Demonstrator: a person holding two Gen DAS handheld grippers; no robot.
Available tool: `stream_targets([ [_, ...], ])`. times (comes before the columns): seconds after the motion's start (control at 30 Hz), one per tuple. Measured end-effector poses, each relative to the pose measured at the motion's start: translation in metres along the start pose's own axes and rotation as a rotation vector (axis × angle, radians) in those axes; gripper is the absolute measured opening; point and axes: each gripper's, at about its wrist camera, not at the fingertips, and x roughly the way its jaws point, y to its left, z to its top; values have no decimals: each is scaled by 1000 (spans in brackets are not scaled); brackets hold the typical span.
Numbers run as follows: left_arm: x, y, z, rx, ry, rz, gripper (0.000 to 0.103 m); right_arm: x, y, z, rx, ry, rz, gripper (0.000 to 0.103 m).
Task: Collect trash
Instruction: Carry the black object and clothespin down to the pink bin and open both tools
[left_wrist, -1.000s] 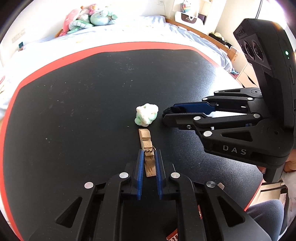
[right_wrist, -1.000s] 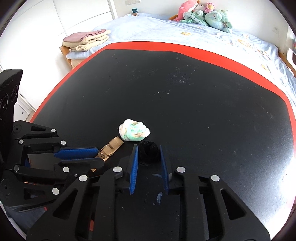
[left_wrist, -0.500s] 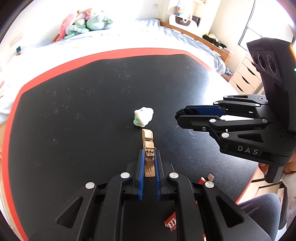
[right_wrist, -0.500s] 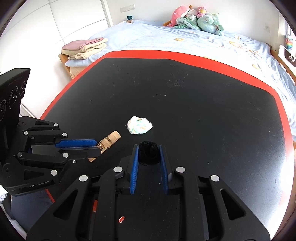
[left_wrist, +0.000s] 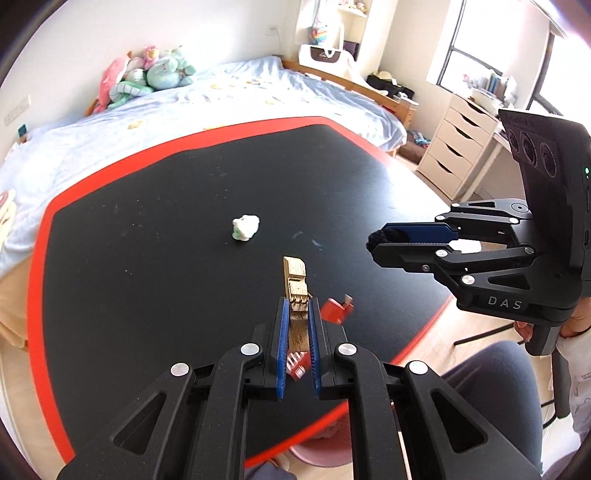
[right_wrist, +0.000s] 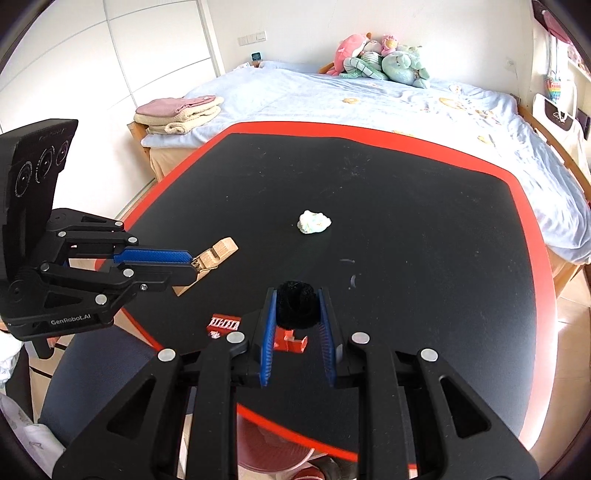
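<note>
My left claw (left_wrist: 297, 325) grips a wooden clothespin (left_wrist: 295, 280) — right claw (right_wrist: 297, 314) clamps a black fuzzy ball (right_wrist: 297, 304). Crumpled tissue (right_wrist: 314, 222) sits on the table (right_wrist: 424, 258).

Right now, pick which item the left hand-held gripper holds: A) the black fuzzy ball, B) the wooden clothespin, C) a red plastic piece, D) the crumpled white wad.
B: the wooden clothespin is clamped between the blue pads of the left hand-held gripper, lifted above the black table.
</note>
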Motion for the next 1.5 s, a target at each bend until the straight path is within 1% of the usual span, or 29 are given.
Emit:
stream_targets([
  [0.13, -20, -12, -15, 24, -10, -21, 10, -26, 17, -22, 13, -14, -4, 21],
  [0.37, -38, -30, -44, 52, -3, -52, 10, -63, 42, -63, 34, -23, -5, 21],
  [0.53, -46, -42, -64, 69, 14, -74, 10, -76, 53, -88, 46, -10, -12, 21],
  [0.7, -47, -51, -77, 83, 36, -97, 10, -75, 63, -108, 63, 14, 5, 21],
  [0.97, -49, -58, -85, 97, 50, -114, 10, -81, 71, -115, 58, 15, 10, 21],
  [1.43, -47, -63, -93, 108, 69, -133, 10, -76, 73, -120, 59, 39, 37, 22],
  [1.5, -45, -62, -94, 108, 71, -144, 11, -75, 73, -121, 60, 43, 44, 25],
])
